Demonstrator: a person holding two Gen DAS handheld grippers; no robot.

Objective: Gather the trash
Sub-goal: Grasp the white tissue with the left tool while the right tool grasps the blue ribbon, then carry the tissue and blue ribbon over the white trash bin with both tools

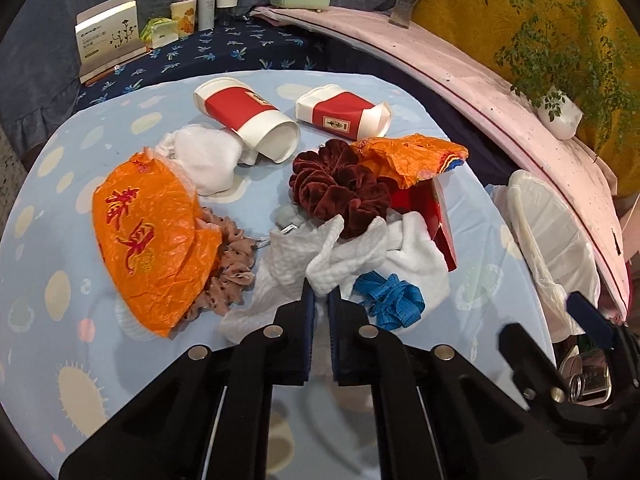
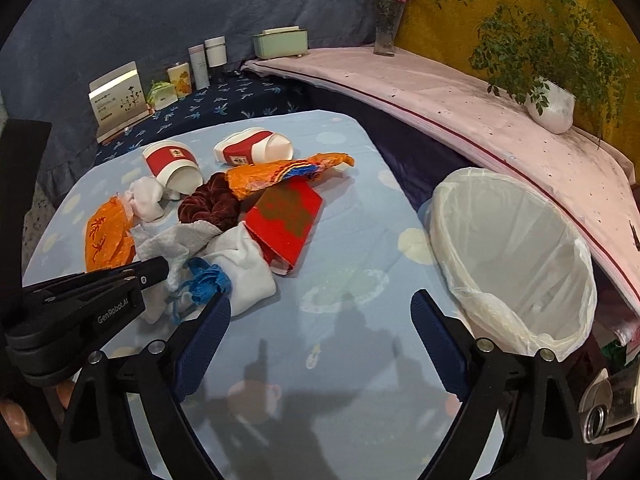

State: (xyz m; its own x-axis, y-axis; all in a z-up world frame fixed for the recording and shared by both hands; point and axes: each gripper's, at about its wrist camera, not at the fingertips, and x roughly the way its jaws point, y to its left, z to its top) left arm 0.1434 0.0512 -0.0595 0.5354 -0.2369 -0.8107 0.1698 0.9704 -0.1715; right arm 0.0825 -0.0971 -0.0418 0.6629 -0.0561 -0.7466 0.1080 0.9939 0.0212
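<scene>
My left gripper is shut on a crumpled white paper towel in the middle of the litter pile. The same gripper comes in from the left in the right wrist view. Around it lie two red-and-white paper cups on their sides, orange plastic wrappers, a red carton and a blue band. My right gripper is open over bare tablecloth, nothing between its fingers. The bin with a white liner stands just to its right.
A dark red scrunchie, a pink-brown scrunchie and white socks lie among the litter on the light blue tablecloth. Boxes and bottles stand at the back. A pink ledge with a plant pot runs behind the bin.
</scene>
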